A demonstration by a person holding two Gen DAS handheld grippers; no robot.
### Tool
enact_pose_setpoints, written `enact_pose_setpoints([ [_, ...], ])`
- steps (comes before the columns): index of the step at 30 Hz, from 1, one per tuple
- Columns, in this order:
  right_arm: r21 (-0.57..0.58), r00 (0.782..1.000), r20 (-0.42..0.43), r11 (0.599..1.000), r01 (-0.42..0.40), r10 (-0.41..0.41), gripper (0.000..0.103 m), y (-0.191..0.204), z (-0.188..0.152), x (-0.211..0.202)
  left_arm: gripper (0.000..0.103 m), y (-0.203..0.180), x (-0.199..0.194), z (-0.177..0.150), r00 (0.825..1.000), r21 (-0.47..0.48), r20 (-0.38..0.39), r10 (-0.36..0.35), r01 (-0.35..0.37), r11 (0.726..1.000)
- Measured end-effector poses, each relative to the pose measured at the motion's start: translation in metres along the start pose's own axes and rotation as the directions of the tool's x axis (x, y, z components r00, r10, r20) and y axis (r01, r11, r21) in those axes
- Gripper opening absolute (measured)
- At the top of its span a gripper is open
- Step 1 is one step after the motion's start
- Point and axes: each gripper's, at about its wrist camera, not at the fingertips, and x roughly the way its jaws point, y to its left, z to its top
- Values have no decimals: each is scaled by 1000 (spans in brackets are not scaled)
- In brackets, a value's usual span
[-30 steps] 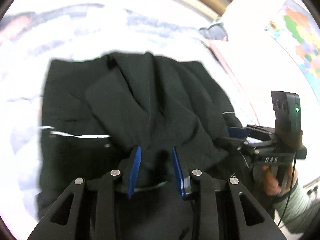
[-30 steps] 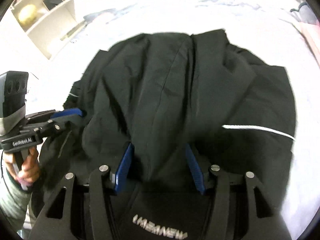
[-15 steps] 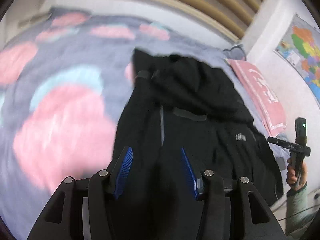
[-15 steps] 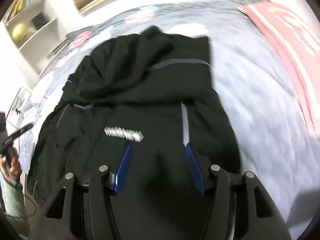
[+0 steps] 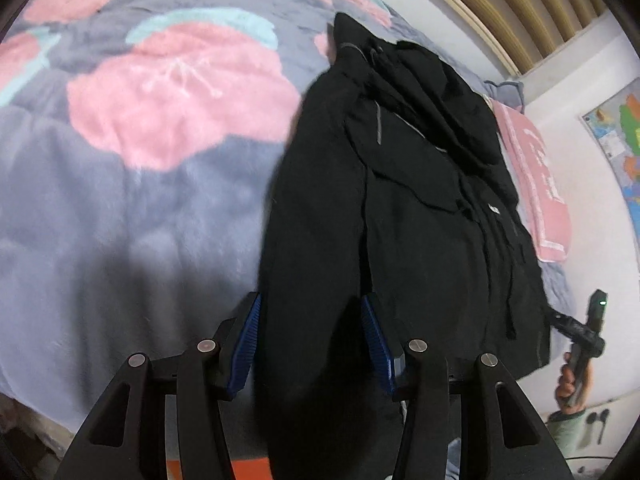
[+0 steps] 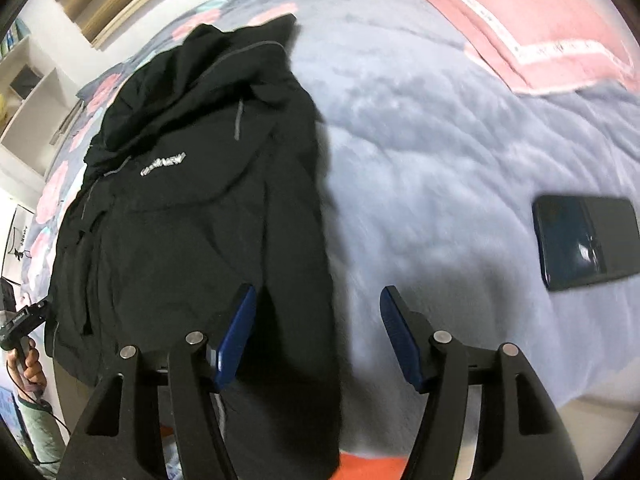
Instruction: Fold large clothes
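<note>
Black jacket (image 5: pixel 420 240) spread lengthwise on the floral bed cover (image 5: pixel 140 200), likely for sleeve folds; left gripper (image 5: pixel 312 332) apart astride one sleeve, grip unclear, right gripper (image 6: pixel 318 336) wide apart, sleeve passing between, phone (image 6: pixel 586 242) well aside.

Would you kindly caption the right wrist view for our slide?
Open right gripper over a black jacket spread on the bed, phone nearby.
</note>
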Motion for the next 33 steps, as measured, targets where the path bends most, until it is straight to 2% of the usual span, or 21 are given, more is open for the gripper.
enact_pose_setpoints([
  [5,15,997,-35,998,-68,69,68,2,-5,14,54,-4,3,0,1000,-1,-8,-12,12,1000],
  [9,-26,992,-53,992,-119,118,65,23,-3,21,55,-3,6,1,999,-12,-18,-47,47,999],
  [10,-53,988,-44,988,-148,146,64,34,-1,16,55,-7,5,2,997,-2,-14,-74,74,997],
  [11,-68,984,-34,982,-175,173,63,40,0,11,55,-16,0,1,989,19,-7,-150,150,989],
  [13,-117,975,10,969,-218,221,63,57,0,-6,55,-31,-10,0,966,63,14,-258,256,965],
  [15,-140,977,24,968,-206,212,63,65,0,-10,56,-44,-16,0,957,109,42,-286,280,954],
  [17,-129,981,2,973,-194,196,63,65,-3,0,60,-44,-10,-1,948,94,41,-317,312,945],
  [23,-53,978,-69,978,-202,198,63,46,-32,22,60,-27,2,-34,958,18,8,-286,286,958],
  [25,-57,977,-73,977,-205,201,63,42,-45,16,60,-21,-5,-49,964,13,5,-265,265,964],
  [29,-87,972,-74,970,-227,221,64,44,-60,5,60,-5,-14,-70,952,-16,-4,-305,305,952],
  [31,-103,977,-77,973,-208,201,64,50,-57,9,60,-7,-6,-67,960,-23,-3,-281,280,960],
  [33,-133,983,-64,975,-180,173,50,61,-53,12,57,-13,2,-62,968,-19,2,-250,250,968],
])
